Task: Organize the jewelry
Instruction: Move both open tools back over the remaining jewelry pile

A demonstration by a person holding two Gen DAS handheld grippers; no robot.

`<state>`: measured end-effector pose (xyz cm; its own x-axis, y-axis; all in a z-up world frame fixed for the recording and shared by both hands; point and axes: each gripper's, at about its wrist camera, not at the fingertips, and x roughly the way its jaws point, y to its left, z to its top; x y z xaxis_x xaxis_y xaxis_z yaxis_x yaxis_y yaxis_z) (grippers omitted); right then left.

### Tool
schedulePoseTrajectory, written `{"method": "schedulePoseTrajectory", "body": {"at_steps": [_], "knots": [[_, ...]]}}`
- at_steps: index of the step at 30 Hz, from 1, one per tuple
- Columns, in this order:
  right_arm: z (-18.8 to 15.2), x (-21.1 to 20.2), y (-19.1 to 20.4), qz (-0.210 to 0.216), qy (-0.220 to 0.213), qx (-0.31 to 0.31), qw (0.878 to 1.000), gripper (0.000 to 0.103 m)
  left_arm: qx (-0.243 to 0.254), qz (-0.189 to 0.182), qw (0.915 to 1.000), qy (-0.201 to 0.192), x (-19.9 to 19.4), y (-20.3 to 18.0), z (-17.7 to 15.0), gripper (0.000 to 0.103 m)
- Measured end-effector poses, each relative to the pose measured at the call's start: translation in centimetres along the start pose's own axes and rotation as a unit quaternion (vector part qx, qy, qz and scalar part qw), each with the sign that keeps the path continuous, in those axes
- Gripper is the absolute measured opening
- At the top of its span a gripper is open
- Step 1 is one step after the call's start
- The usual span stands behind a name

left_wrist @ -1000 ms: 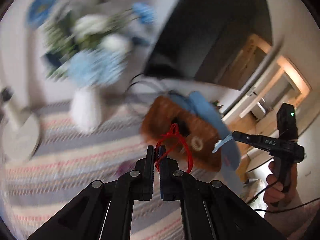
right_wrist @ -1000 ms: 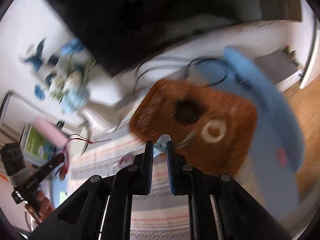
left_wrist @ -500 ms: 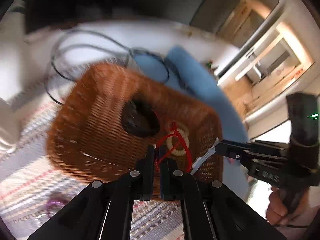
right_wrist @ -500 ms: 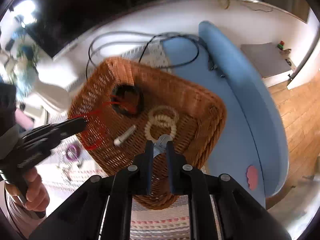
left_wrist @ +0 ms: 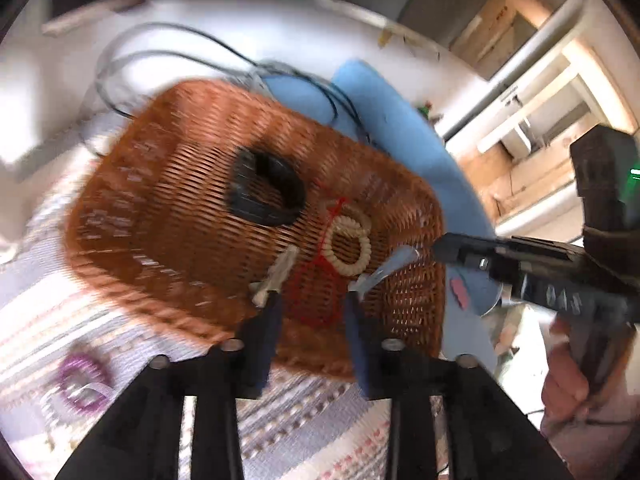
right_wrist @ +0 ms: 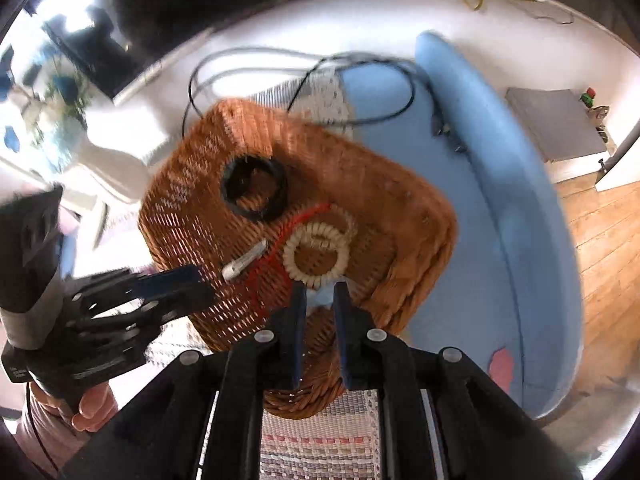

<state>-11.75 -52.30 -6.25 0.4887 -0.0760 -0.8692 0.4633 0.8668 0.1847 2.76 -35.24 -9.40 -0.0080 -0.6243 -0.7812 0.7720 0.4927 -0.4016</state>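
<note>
A brown wicker basket (left_wrist: 160,216) (right_wrist: 400,216) holds a black ring (left_wrist: 266,194) (right_wrist: 254,190), a cream beaded bracelet (left_wrist: 347,245) (right_wrist: 316,254), a pale clip (left_wrist: 276,276) (right_wrist: 244,264) and a red cord bracelet (left_wrist: 320,288) (right_wrist: 276,256). My left gripper (left_wrist: 312,308) is open above the basket's near side; the red cord lies below it. My right gripper (right_wrist: 319,292) hovers over the basket's near edge, shut on a pale blue hair clip (left_wrist: 386,270) (right_wrist: 320,300).
The basket sits on a striped woven cloth (left_wrist: 304,420) (right_wrist: 320,448). A purple bracelet (left_wrist: 82,380) lies on the cloth at the left. A blue curved cushion (right_wrist: 512,216) lies right of the basket. Black cables (right_wrist: 304,64) loop behind it.
My left gripper opened and let the red cord bracelet drop into the basket. Both grippers moved closer over the basket. The right one still holds the pale blue clip.
</note>
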Motion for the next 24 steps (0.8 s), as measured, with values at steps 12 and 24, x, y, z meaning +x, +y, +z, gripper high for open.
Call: {"method": "schedulePoseTrajectory", "body": {"at_steps": [12, 24], "knots": [[0.5, -6.3, 5.6, -0.011, -0.072, -0.034, 0.997, 0.027, -0.128, 0.102, 0.9770, -0.136, -19.3, 13.1, -7.1, 0.037], [-2.9, 0.5, 20.3, 0.036, -0.012, -0.107, 0.994, 0.028, -0.161, 0.126, 0.9747, -0.091, -20.6, 21.5, -13.9, 0.036]]}}
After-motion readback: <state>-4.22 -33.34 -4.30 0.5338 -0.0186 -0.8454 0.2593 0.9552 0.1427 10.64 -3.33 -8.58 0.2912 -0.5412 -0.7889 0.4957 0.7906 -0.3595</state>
